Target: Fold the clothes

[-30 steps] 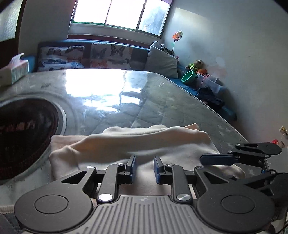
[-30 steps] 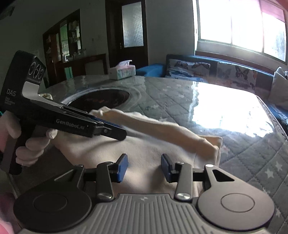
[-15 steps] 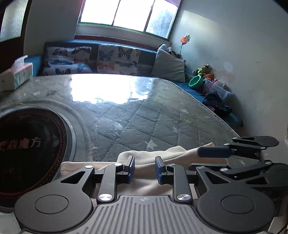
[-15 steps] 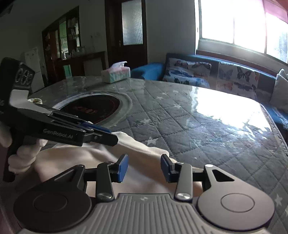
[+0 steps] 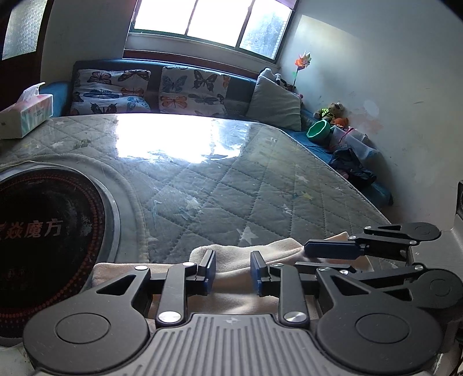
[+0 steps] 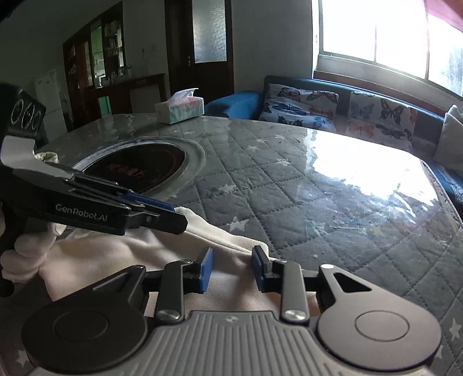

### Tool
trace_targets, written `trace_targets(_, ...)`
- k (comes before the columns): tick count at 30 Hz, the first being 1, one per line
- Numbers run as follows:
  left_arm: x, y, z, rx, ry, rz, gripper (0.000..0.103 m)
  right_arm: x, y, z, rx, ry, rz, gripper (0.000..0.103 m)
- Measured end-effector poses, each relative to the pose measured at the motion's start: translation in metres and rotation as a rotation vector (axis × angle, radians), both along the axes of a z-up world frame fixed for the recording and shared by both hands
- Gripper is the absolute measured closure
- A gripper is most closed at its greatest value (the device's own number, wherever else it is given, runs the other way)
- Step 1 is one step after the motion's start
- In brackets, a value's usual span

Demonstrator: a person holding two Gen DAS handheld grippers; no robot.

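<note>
Nearest the cameras, at the desk's near edge, lay the cream garment, bunched into a low roll under both tools. Over it hung the left hand-held gripper, its blue pads parted, having just been opening, with the fabric's folded ridge behind the gap and neither pad pressing on it. Just to its right, the right hand-held gripper also stood part open above the cloth's right end, its jaws having just been closing; the garment's edge ran across the gap, and no pad clamped it. A white-gloved hand gripped the left tool's handle at the far left of the right wrist view.

Beyond the cloth stretched the desk, covered in grey quilted fabric with small stars under a clear, glossy sheet that threw back the window's glare. A round black cooktop was set into it at the left. Farther off, a tissue box sat near the far left edge. Behind the desk ran a dark blue sofa with butterfly cushions, below a bright window.
</note>
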State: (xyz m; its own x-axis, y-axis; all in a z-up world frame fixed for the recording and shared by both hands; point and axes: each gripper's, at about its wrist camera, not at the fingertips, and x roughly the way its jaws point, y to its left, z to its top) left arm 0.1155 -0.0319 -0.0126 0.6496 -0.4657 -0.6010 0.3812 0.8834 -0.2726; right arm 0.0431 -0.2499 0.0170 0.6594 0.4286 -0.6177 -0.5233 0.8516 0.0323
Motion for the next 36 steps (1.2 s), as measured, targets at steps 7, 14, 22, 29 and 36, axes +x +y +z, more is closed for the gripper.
trace_targets(7, -0.010, -0.003, 0.007, 0.024, -0.025, 0.006, 0.058, -0.026, 0.006, 0.014, -0.014, -0.050, 0.038, 0.057)
trace_targets(14, -0.027, -0.001, 0.014, 0.039, -0.054, 0.008, 0.050, -0.057, 0.018, 0.008, -0.058, -0.062, 0.064, 0.039)
trace_targets(22, -0.052, 0.011, 0.014, 0.044, -0.080, 0.038, 0.044, -0.084, 0.024, -0.002, -0.086, -0.109, 0.028, 0.016)
trace_targets(29, -0.086, 0.022, 0.012, 0.041, -0.108, 0.083, 0.031, -0.094, 0.022, -0.005, -0.095, -0.161, -0.040, 0.000)
trace_targets(36, -0.110, 0.029, 0.009, 0.046, -0.120, 0.113, 0.013, -0.107, 0.031, -0.007, -0.148, -0.251, -0.057, 0.000)
